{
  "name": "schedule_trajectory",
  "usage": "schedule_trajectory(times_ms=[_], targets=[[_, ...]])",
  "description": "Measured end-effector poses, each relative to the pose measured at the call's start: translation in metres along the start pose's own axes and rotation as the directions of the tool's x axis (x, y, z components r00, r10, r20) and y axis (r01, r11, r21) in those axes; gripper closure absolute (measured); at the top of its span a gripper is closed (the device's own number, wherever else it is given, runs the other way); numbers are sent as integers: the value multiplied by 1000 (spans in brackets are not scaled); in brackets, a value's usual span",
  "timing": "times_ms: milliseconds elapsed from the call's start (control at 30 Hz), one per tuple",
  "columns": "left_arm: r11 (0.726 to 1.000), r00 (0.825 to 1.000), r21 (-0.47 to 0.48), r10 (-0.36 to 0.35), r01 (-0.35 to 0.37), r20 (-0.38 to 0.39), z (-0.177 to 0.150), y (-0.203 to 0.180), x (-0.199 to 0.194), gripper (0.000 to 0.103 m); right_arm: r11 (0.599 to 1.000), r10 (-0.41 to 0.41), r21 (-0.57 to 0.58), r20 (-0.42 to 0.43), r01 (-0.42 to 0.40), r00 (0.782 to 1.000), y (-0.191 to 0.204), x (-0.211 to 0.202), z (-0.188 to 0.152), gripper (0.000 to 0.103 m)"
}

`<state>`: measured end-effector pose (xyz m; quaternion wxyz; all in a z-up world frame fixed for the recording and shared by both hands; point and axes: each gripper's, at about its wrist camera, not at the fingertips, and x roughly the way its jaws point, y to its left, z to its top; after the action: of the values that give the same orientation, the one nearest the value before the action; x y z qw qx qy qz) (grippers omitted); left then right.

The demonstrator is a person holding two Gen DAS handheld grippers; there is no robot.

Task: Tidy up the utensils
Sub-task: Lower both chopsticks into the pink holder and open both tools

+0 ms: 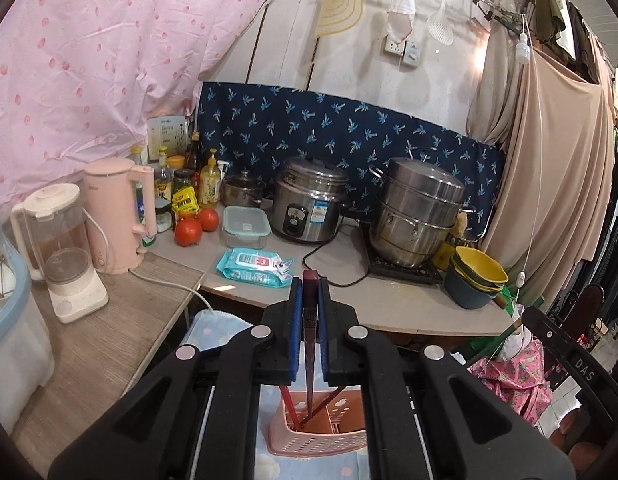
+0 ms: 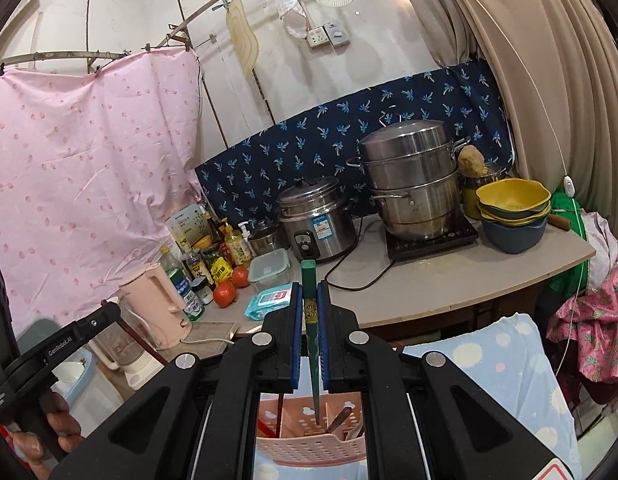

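Left claw (image 1: 310,300), pads pressed onto a dark red chopstick (image 1: 310,344), which stands nearly upright between the blue pads; its upper end pokes above them, its tip hangs over the pink slotted holder (image 1: 321,438). Right claw (image 2: 310,304), likewise pinching a dark green chopstick (image 2: 312,344) with a gold band, its point aimed at a compartment of the same pink slotted holder (image 2: 309,446).

The holder is the landmark throughout. It sits directly below both claws on a pale blue patterned cloth (image 2: 509,364); several other sticks (image 1: 293,412) already lean inside it. Whether either held tip is inside the rim or just above it cannot be told. Beyond the holder lies the counter (image 1: 349,300), with a pack of wet wipes (image 1: 255,266), a rice cooker (image 1: 309,204) and a steamer pot (image 1: 419,212) farther off. To the holder's left, in the right wrist view, a person's hand (image 2: 49,428) grips the other handle.

To do the step well, judged from this: keep each stick vertical and centred over one compartment, lower it until the tip is well inside, then part the pads. Sorting by colour appears to be the aim. Risk: a tilted stick may catch the rim or the leaning sticks.
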<state>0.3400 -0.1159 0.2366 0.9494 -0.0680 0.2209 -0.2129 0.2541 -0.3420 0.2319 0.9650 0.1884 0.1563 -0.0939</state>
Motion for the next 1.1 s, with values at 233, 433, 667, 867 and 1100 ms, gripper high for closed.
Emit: schedule_trajectory(times_ms=[233,433,667,867,1100], targets=[[1000,998,-8,3,-3,-65,-24,8,30,96,1000,-2,-1,-73,2,997,-3,34,-24,96],[1000,995,-11,10,-11,-97,-35,13,44,96,1000,-14,-13,-119,13,993,-4,54,-41,96],[999,993,-17,37,-39,-109,-42,16,49,82,999,-28,-30,-140,24,990,-7,62,-51,88],[998,992,-32,56,-60,-110,-46,20,45,63,999,-30,-20,-133,28,991,-10,56,-52,77],[997,991,-25,68,-71,-115,-52,20,34,63,999,-23,-25,-130,20,991,-9,42,-53,77]])
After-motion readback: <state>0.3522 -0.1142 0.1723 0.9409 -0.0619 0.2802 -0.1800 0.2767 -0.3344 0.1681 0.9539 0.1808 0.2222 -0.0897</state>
